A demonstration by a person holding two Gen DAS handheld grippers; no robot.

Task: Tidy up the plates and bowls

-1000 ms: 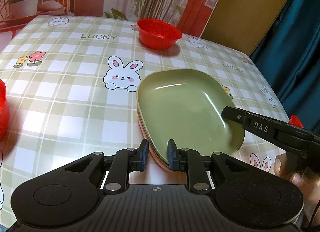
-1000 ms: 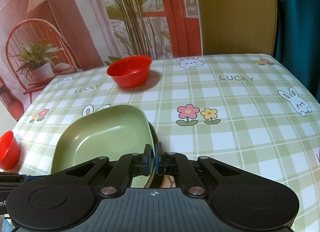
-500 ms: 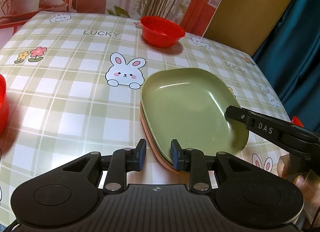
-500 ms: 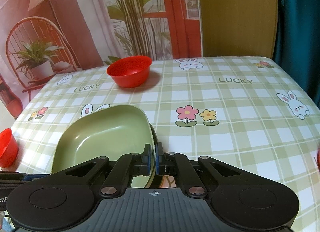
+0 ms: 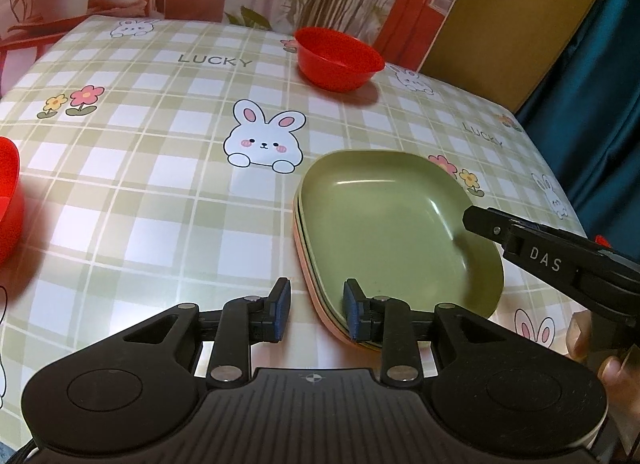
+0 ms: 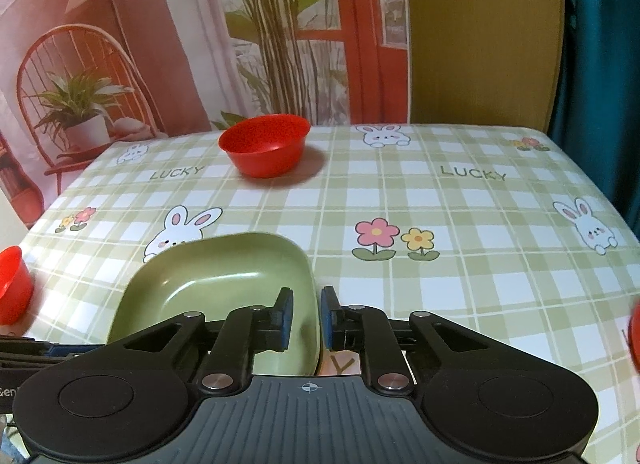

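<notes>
Plates: stacked near the front edge of the surface (image 5: pixel 160 200). Green plate (image 5: pixel 392 224) sits on top, pink plate (image 5: pixel 316 304) rim showing beneath; a thin pale edge between may be a third, can't confirm. That part looks done.

Bowls: not yet gathered. Red bowl (image 6: pixel 264 150) at far side, second red bowl (image 5: pixel 6 200) at left edge, well apart.

Left gripper (image 5: pixel 314 310): fingers spread, straddling stack's near rim, gripping nothing. Right gripper (image 6: pixel 306 318): fingers slightly parted either side of green plate's rim; contact unclear.

Left view only: stack layers. Right view only: red sliver at right edge, poss. another bowl.
</notes>
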